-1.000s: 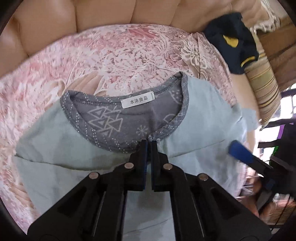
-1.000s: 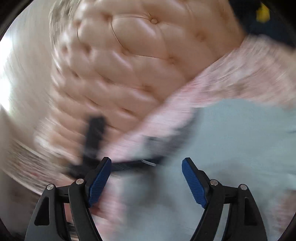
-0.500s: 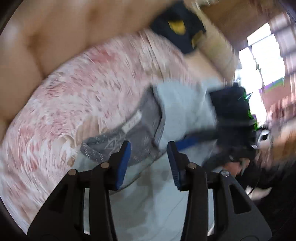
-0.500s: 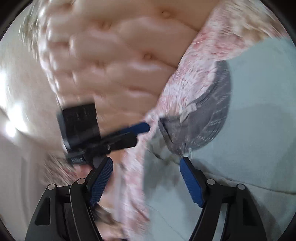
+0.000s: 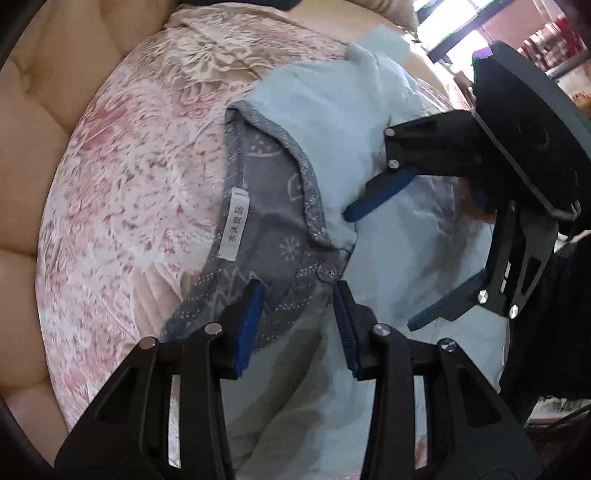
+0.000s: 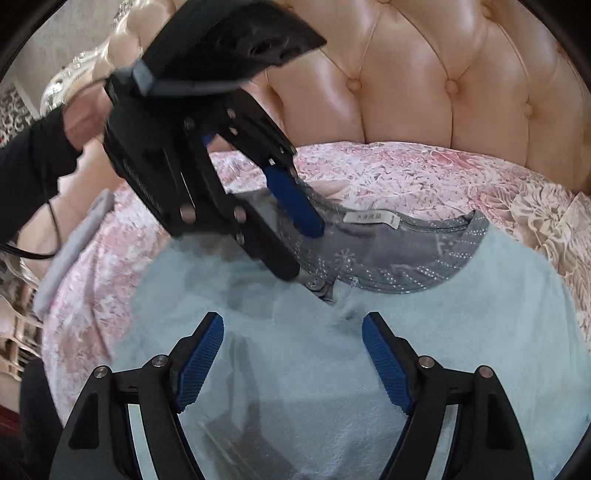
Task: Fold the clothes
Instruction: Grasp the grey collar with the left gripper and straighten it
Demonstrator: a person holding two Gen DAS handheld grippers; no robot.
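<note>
A light blue shirt with a grey patterned collar and a white neck label lies flat on a pink floral sofa cover. My left gripper is open, its pads either side of the collar's front button. My right gripper hovers open over the shirt's chest, just right of the collar. In the right wrist view, the right gripper stands open above the shirt. There the left gripper comes in from the upper left onto the collar, near the label.
A tufted peach leather backrest rises behind the floral cover. A person's hand in a dark sleeve holds the left gripper. One shirt sleeve trails off to the left. A bright window shows beyond the sofa's end.
The left gripper, shut at the collar front a second ago, has opened and swung round to the collar's side. The right gripper has swept from the backrest to over the shirt's chest.
</note>
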